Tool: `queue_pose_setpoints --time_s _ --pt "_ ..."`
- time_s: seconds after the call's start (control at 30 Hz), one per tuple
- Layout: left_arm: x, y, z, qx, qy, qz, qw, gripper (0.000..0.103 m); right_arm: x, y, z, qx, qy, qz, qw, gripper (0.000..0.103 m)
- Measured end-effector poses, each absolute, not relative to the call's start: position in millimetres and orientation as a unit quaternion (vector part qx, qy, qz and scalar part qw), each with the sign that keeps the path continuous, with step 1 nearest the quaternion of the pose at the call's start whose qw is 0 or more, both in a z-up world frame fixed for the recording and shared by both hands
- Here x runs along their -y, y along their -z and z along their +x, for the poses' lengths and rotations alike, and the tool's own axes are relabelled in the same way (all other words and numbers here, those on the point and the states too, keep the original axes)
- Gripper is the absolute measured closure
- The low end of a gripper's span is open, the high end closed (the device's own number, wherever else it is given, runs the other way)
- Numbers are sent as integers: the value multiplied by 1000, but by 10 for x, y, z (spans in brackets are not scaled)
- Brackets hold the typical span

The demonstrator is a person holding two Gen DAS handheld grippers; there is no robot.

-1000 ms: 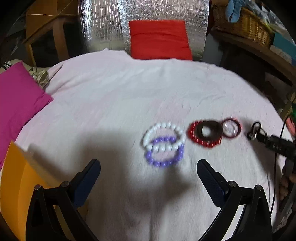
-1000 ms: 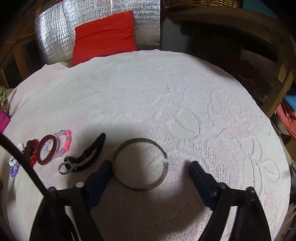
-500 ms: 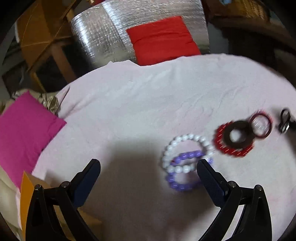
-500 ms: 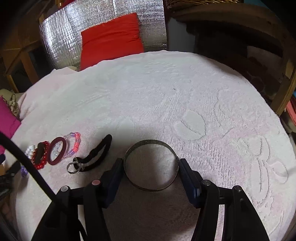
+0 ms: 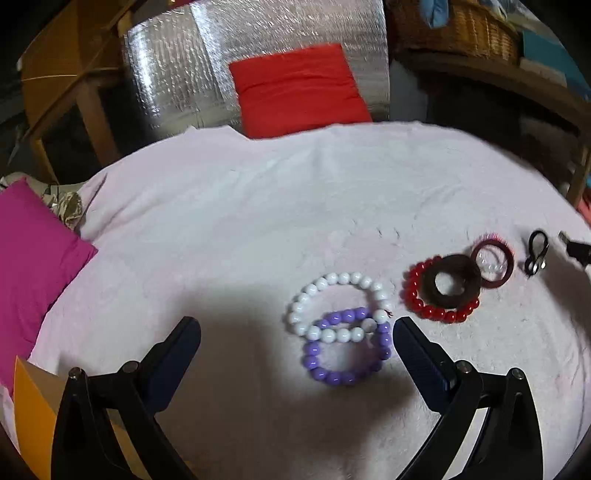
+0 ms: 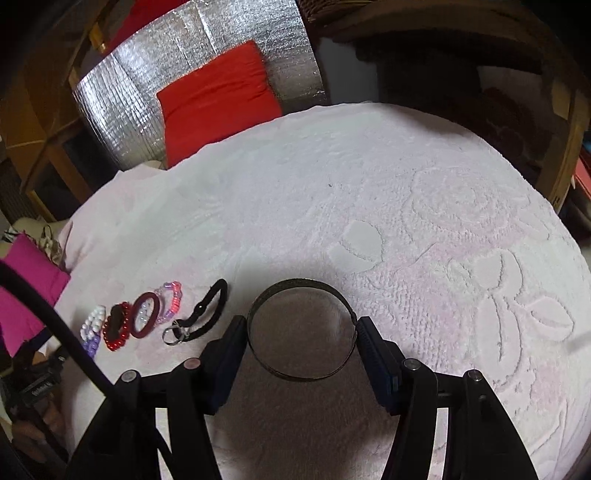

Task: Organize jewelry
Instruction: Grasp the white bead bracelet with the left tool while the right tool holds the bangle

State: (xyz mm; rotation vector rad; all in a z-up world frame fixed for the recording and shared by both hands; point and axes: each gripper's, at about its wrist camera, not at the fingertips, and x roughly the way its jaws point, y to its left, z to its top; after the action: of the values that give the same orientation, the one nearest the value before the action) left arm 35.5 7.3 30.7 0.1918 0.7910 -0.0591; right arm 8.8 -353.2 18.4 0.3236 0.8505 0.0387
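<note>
My right gripper (image 6: pixel 301 334) is shut on a dark metal bangle (image 6: pixel 295 286), its pads pressing the ring's two sides. A row of jewelry lies to its left: a black hair tie with a ring (image 6: pixel 207 314), a pink bead bracelet (image 6: pixel 173 301), a maroon bangle (image 6: pixel 146 314), a red bead bracelet (image 6: pixel 117 332) and white beads (image 6: pixel 94 319). My left gripper (image 5: pixel 295 334) is open above the cloth. A white bead bracelet (image 5: pixel 338 282) overlaps a purple one (image 5: pixel 345 369) just inside its right finger. A brown scrunchie (image 5: pixel 450 282) lies on the red beads (image 5: pixel 436 310).
A pale pink embossed cloth (image 6: pixel 406 184) covers the round table. A red cushion (image 5: pixel 295 86) and silver foil panel (image 5: pixel 184 74) stand behind it. A magenta cushion (image 5: pixel 29 258) and an orange box (image 5: pixel 33 413) are at the left. A wicker basket (image 5: pixel 458 26) sits on a shelf.
My right gripper has closed its fingers onto the metal bangle and tilted. My left gripper has swung about, and the white and purple beads now sit nearer its right finger.
</note>
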Motion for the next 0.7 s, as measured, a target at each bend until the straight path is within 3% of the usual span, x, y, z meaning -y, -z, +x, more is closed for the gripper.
queue_pose_setpoints --time_s 0.23,0.33,0.37,0.57,0.6,0.7 --pt "27 -235 584 -413 41 50 909 6 3495 -180 76 -414 -23 155 897 40" --pt "36 -200 616 -425 46 29 904 36 3472 -204 82 -412 -28 149 899 40" --pt "33 -178 637 -431 46 24 901 50 3470 -212 68 -411 -30 148 899 40" --pt "18 -214 590 -429 66 -2 901 72 3387 -295 11 -400 -39 128 907 40" --pt "23 -236 565 -427 70 -2 902 82 3370 -314 2 -397 -39 126 908 40" --pt "31 -301 483 -423 91 -11 901 92 3339 -370 -44 -389 -44 122 912 40"
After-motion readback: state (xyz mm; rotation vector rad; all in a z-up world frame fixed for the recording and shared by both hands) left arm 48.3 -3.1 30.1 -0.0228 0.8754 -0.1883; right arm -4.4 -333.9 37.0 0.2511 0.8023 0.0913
